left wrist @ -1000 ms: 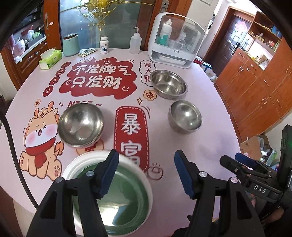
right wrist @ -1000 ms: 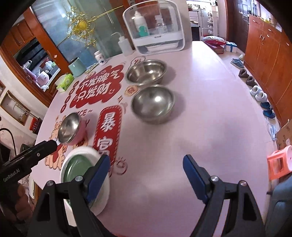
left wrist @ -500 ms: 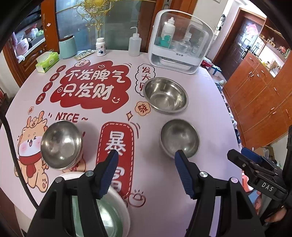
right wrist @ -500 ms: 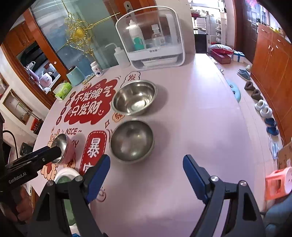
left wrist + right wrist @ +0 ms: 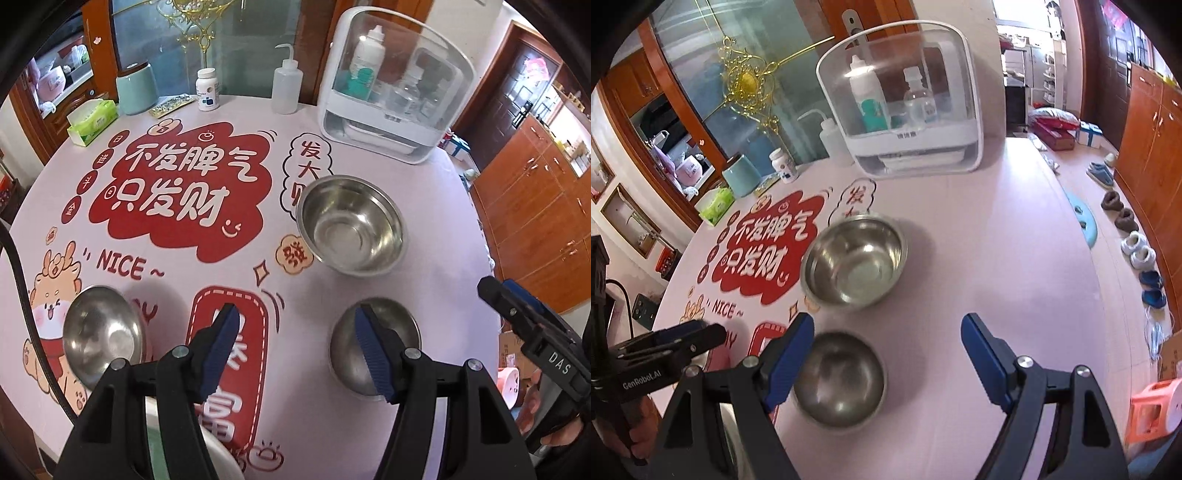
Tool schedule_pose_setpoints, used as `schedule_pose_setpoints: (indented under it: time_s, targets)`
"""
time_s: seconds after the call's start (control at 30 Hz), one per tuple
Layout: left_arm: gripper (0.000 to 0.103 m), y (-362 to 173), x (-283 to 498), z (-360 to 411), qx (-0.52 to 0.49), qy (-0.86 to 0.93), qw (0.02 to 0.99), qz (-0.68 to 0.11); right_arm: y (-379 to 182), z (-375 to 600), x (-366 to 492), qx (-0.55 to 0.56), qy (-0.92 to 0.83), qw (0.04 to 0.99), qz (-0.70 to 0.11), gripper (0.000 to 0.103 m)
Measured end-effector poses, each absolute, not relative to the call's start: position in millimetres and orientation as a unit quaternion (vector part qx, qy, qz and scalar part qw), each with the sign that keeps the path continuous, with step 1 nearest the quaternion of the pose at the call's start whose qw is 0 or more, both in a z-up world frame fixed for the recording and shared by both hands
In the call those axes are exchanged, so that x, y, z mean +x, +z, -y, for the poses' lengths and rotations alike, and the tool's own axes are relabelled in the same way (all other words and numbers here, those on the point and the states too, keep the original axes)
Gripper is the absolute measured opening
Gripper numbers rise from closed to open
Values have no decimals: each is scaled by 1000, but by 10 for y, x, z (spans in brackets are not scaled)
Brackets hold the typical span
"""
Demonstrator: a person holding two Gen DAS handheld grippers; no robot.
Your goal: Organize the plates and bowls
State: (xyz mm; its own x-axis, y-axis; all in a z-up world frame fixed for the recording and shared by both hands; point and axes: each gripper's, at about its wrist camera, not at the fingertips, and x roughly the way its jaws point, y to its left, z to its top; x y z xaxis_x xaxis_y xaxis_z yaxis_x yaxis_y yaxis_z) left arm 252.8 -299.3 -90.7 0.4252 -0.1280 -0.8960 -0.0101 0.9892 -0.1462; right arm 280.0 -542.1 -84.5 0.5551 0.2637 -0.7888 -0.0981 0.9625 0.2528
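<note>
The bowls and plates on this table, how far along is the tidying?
Nothing looks stacked yet. Three steel bowls sit apart: the large bowl, the small bowl near it, and the left bowl. The plate lies at the near edge. In hand: nothing; the left hand-held gripper and right hand-held gripper are open and empty above the table. Left: nesting the bowls and placing the plate.

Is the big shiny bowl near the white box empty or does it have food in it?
Empty. The big steel bowl stands upright on the table, and both views show only its bare shiny bottom inside.
</note>
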Motion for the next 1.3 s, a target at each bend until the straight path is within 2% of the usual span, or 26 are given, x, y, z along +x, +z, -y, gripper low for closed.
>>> schedule_pose_setpoints:
  time_s: [0.3,0.5,0.83,1.03,1.2,1.3]
  targets:
    - [63,-1128,2924,3051,-81,-41,842,-532,-1130,5471,3188,108,117,880,-447,82]
    - [63,-1311,3071,3117,-93,-45,847,-521,-1395,5448,3298,122,125,875,-452,77]
    - [63,-1776,3277,3222,-99,-36,833,-543,-1748,5427,3457,132,133,858,-479,53]
    - [54,-1907,3353,3250,-104,-40,829,-548,-1878,5415,3511,142,142,848,-490,41]
    - [50,-1992,3393,3251,-118,-53,822,-555,-1909,5405,3526,151,159,843,-492,39]
    - [41,-2023,3405,3258,-120,-54,820,-558,-1926,5418,3527,165,164,840,-491,35]
